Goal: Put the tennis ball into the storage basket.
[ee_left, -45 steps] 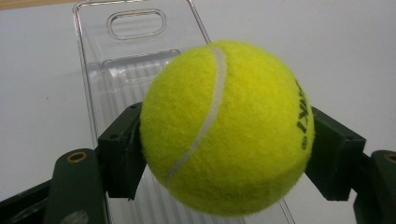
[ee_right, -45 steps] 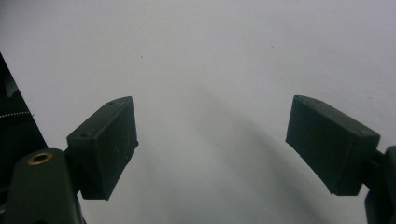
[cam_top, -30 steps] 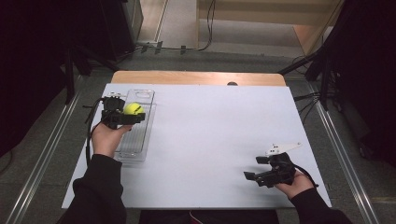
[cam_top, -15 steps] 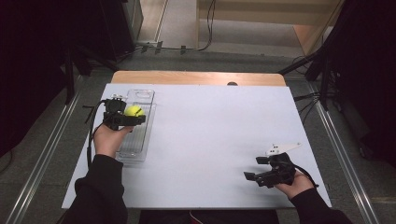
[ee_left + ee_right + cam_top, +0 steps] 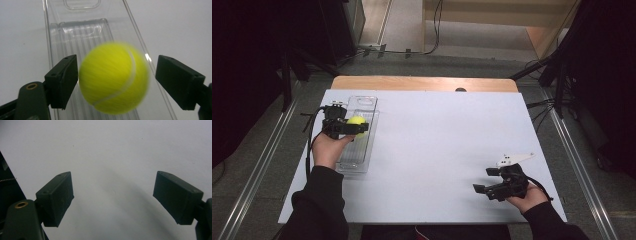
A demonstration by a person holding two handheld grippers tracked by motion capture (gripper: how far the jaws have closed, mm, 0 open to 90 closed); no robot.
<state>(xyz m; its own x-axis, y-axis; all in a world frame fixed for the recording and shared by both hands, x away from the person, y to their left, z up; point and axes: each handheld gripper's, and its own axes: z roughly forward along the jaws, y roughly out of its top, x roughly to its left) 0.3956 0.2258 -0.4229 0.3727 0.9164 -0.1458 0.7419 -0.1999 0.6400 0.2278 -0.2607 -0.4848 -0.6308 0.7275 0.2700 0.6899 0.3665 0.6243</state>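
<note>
On the white table (image 5: 432, 150), the left gripper (image 5: 116, 80), at nine o'clock, is just opening its jaws, freeing the tennis ball (image 5: 113, 78) over the clear tray (image 5: 82, 32). The right gripper (image 5: 113, 200), at five o'clock, is hanging open, empty.

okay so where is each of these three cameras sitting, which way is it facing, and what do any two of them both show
High view: above the person's side, facing forward and down on the table; both forearms and hand-held grippers show.
Left gripper view: rides the left hand-held gripper, facing the clear tray; its jaws flank the tennis ball, a gap on one side.
Right gripper view: rides the right hand-held gripper, facing bare tabletop.
Shared: high and left gripper views show ball and tray.
</note>
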